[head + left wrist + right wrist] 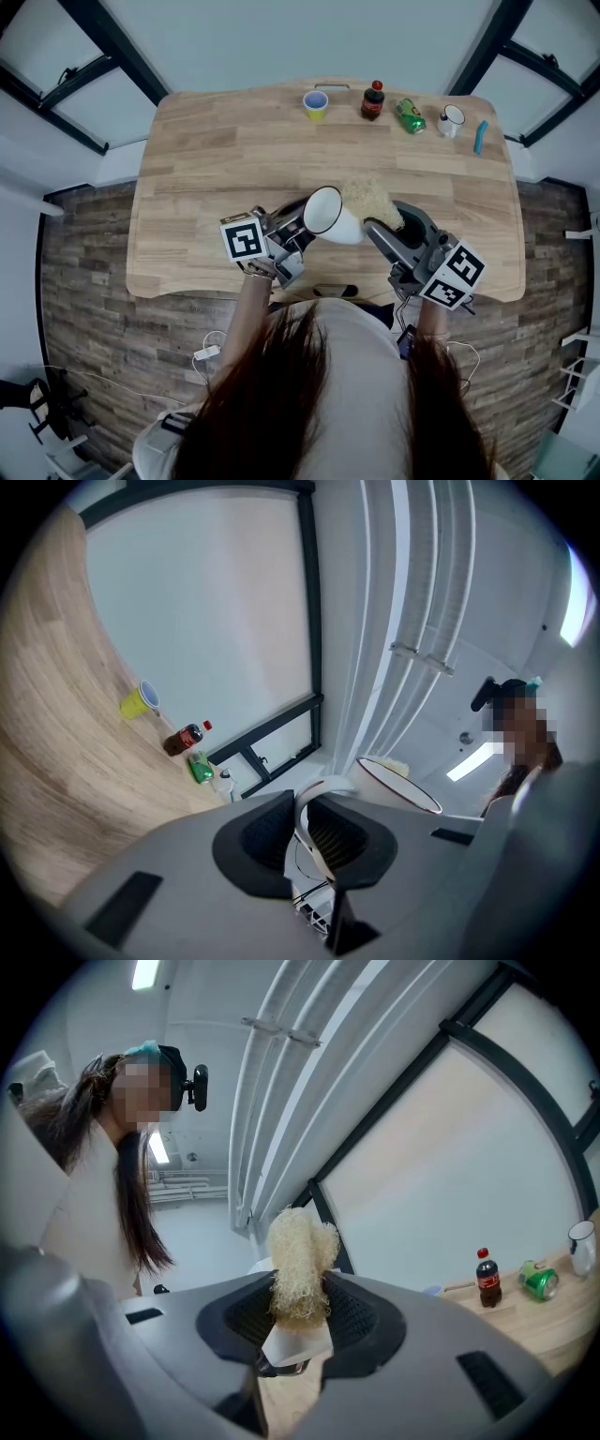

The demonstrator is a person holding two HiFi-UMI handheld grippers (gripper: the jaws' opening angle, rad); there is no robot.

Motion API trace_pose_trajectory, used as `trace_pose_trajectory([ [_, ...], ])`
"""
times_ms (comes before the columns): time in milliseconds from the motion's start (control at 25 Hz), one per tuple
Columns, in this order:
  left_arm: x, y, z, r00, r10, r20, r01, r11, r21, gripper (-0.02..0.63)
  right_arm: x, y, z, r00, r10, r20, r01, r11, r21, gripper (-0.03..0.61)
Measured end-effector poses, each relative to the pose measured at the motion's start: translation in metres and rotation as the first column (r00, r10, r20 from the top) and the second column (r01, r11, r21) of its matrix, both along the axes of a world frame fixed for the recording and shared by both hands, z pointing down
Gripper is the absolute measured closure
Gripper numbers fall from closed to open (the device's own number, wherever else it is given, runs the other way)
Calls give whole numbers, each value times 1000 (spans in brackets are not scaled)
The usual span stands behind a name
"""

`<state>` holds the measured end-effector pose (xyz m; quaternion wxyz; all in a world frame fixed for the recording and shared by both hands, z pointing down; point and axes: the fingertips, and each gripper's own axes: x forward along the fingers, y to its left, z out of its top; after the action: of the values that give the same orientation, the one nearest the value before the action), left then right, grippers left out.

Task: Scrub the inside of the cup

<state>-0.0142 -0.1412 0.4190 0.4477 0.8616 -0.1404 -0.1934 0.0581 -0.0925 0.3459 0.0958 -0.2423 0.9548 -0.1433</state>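
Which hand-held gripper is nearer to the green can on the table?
Right. The right hand-held gripper, shut on the scrubber, is almost directly on the near side of the green can. The left hand-held gripper, shut on the white cup, is farther left.

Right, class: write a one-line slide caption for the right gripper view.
Right hand-held gripper shut on a pale fibrous scrubber, cola bottle beyond.
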Motion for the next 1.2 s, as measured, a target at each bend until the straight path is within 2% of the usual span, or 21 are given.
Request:
trace_pose_trajectory([
  [840, 12, 17, 0, 993, 118, 30, -120, 991, 56, 568, 3, 5, 5, 998, -69, -1, 69, 996, -56, 431],
  [1200, 18, 25, -2, 985, 172, 31, -174, 982, 76, 568, 2, 11, 7, 990, -134, 31, 136, 986, -99, 433],
])
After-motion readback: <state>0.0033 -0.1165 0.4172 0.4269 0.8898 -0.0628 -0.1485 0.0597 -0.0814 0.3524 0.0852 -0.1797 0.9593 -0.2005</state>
